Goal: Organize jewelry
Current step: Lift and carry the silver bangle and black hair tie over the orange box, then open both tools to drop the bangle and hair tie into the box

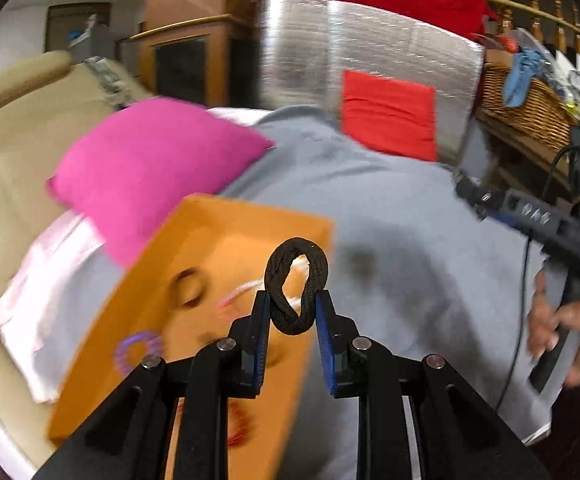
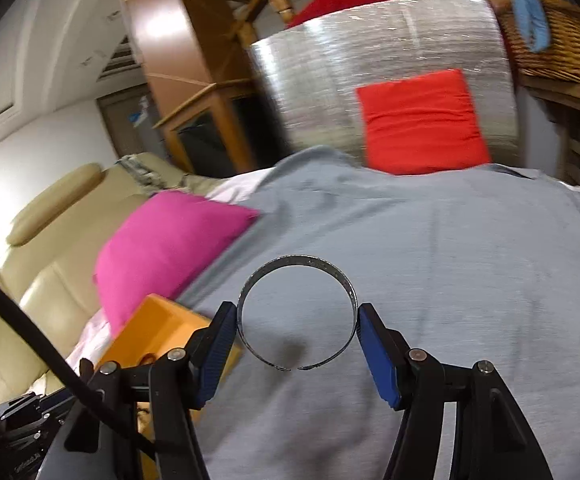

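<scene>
Currently the left gripper [image 1: 293, 305] is nearly closed, pinching a black fabric loop [image 1: 296, 286] that stands upright between its blue pads. Beneath and left of it lies the orange tray [image 1: 209, 240], contents blurred. The right gripper [image 2: 297, 314] is spread wide, clamping a silver open bangle [image 2: 297, 312] at both sides above the grey cloth [image 2: 430, 248]; the tray sits to its lower left.

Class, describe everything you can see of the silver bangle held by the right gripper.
The silver bangle is a thin, flat metal band, shiny with a speckled outer face, bent into an open ring with a small gap at its near side. The right gripper pinches it across its width, one blue pad on each side. It hangs above the grey cloth, touching only the pads.
</scene>
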`<action>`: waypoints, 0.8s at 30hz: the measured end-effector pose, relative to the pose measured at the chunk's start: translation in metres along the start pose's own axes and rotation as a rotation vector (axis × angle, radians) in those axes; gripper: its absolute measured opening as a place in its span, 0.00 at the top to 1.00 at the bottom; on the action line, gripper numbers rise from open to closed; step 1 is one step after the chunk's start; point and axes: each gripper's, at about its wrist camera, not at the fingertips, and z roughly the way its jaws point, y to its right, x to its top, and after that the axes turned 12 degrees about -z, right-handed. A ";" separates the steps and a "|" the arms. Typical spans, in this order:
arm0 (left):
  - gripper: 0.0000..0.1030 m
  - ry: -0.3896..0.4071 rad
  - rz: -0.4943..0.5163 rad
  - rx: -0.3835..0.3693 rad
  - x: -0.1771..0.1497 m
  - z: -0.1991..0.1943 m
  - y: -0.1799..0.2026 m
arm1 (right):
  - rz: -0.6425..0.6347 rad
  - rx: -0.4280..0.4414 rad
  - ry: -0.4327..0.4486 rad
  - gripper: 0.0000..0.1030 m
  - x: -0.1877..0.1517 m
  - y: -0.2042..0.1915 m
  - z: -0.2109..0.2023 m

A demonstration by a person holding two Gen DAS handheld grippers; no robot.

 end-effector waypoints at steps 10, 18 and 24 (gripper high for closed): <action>0.77 -0.084 -0.088 0.070 -0.031 -0.016 -0.089 | -0.047 0.315 -0.217 0.38 0.020 -0.108 0.062; 0.77 -0.180 -0.144 0.074 -0.051 0.003 -0.117 | -0.155 0.247 -0.510 0.37 0.027 -0.177 0.145; 0.77 -0.234 -0.134 0.097 -0.060 0.014 -0.128 | -0.219 0.131 -0.639 0.38 0.013 -0.204 0.202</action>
